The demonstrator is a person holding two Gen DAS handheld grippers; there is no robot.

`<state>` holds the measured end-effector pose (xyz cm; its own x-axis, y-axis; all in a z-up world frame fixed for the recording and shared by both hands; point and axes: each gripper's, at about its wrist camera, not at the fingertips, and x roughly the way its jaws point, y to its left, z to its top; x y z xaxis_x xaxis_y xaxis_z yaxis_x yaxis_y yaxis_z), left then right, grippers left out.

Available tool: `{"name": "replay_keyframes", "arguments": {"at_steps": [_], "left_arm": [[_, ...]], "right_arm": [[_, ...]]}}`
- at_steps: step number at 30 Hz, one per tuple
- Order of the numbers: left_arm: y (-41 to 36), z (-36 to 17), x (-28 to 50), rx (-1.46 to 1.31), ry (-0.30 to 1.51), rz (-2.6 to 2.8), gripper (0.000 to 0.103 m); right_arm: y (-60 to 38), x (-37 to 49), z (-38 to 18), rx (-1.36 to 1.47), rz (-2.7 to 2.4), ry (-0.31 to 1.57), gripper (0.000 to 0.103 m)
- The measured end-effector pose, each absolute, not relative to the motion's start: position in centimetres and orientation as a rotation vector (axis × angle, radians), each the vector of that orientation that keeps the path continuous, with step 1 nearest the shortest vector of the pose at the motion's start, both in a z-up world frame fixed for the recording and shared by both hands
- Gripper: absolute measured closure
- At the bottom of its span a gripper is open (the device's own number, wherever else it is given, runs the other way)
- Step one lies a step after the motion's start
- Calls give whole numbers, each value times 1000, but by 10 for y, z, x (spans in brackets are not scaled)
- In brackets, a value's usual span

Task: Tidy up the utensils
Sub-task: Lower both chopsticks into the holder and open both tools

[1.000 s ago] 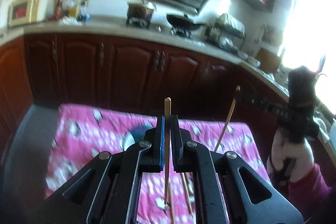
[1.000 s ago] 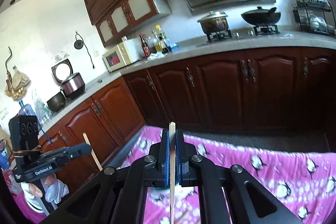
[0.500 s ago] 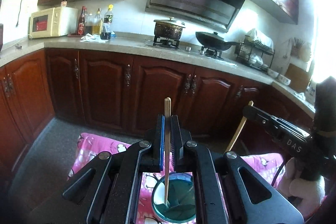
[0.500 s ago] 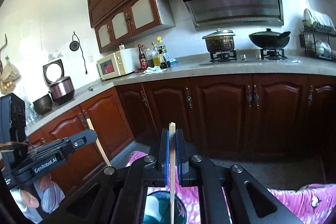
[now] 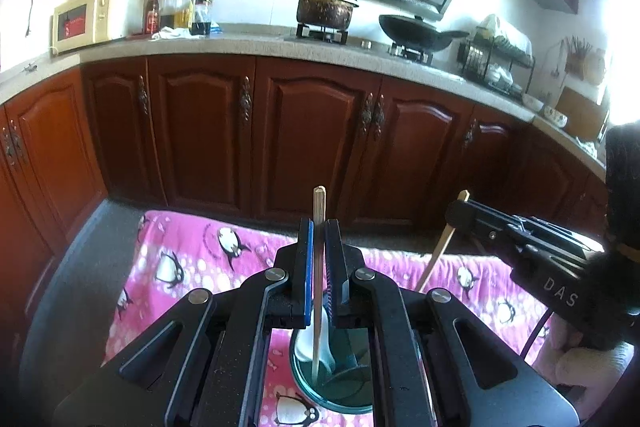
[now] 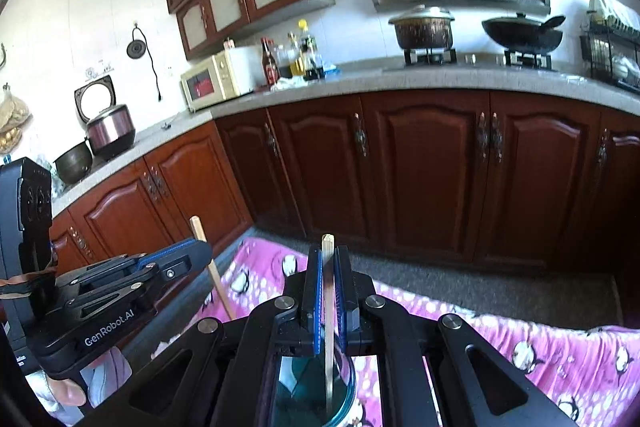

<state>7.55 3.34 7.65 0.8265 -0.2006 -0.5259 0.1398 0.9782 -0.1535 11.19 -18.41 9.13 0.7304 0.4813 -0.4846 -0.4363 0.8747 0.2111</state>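
Chopsticks are clamped upright in both tools, one each. In the left wrist view, the left chopstick (image 5: 319,259) is pinched between the blue pads of the left gripper (image 5: 319,239), its lower end dipping into the teal glass cup (image 5: 332,379) that stands on the pink penguin-print cloth (image 5: 180,259); something white (image 5: 310,345) is seen inside the cup beside it. Over on the right, the right gripper (image 5: 460,215) is squeezed shut on the right chopstick (image 5: 440,247), and the letters "DAS" are read on its black body.

From the right wrist view, that same right chopstick (image 6: 328,307) is held tight, its tip lowered inside the cup's rim (image 6: 352,383). At near left, "GenRobot.AI" is printed on the left gripper's (image 6: 200,247) side, and a white-gloved hand (image 6: 72,391) is glimpsed beneath it.

Beyond, dark wooden cabinets (image 6: 424,171) are lined under a grey counter (image 6: 400,81), where a cream microwave (image 6: 216,81), labelled bottles (image 6: 296,59) too small to read, a lidded pot (image 6: 424,27) and a black wok (image 6: 524,33) are set.
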Motion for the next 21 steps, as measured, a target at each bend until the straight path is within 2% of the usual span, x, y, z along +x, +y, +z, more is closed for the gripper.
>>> {"name": "replay_keyframes", "arguments": {"at_steps": [11,14,16,21], "left_arm": [[28,64,76,-104,620,-180,99],[27,63,77,-109,632,-182,99],[27,61,77,-110,637,-179,99],[28,60,77,-112,650,-170,97]], "right_arm": [[-186,116,70,132,529,631,98],[-188,116,70,144,524,640,89],[-190,116,70,153,521,643,76],[-193,114,71,156,521,647,76]]}}
